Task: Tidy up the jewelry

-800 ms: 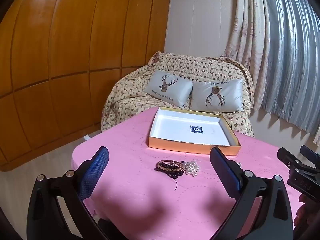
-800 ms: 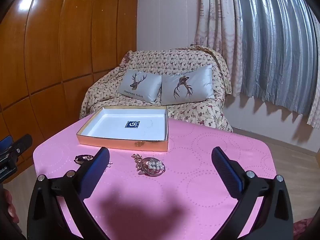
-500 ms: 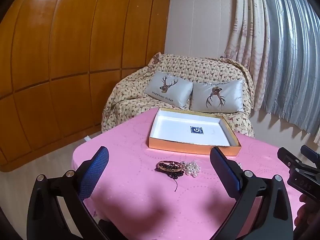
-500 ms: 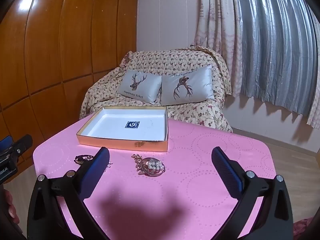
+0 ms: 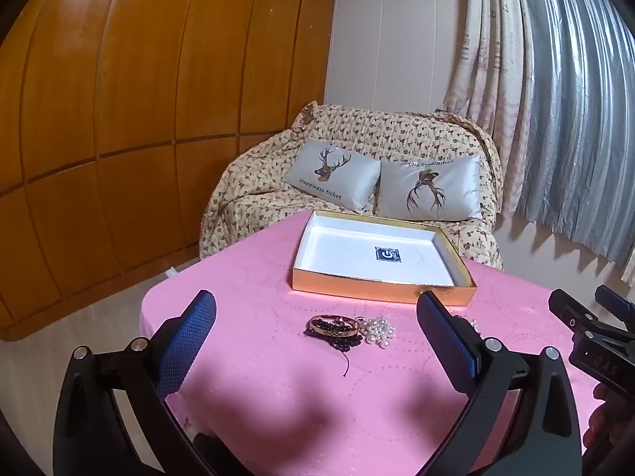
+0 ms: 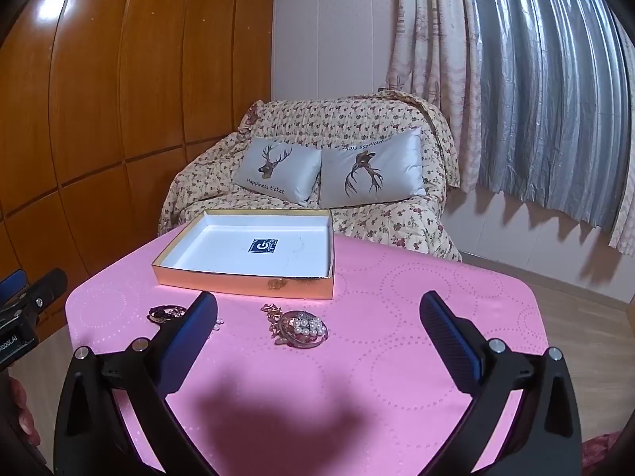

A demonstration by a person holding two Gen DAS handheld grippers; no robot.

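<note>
A shallow gold box [image 5: 381,289] with a white inside stands empty at the far side of the pink table [image 5: 278,396]; it also shows in the right wrist view [image 6: 246,283]. A gold bangle with dark beads [image 5: 333,329] and a pearl cluster [image 5: 379,329] lie in front of the box. In the right wrist view a pearl brooch with a gold chain [image 6: 301,329] lies mid-table, and the bangle [image 6: 164,312] lies to the left. My left gripper [image 5: 315,317] is open above the bangle pile. My right gripper [image 6: 317,317] is open above the brooch.
A floral-covered armchair [image 5: 357,158] with two deer cushions stands behind the table. Wooden wall panels are at the left and curtains [image 6: 535,99] at the right. The right gripper's body [image 5: 595,341] shows at the left view's right edge.
</note>
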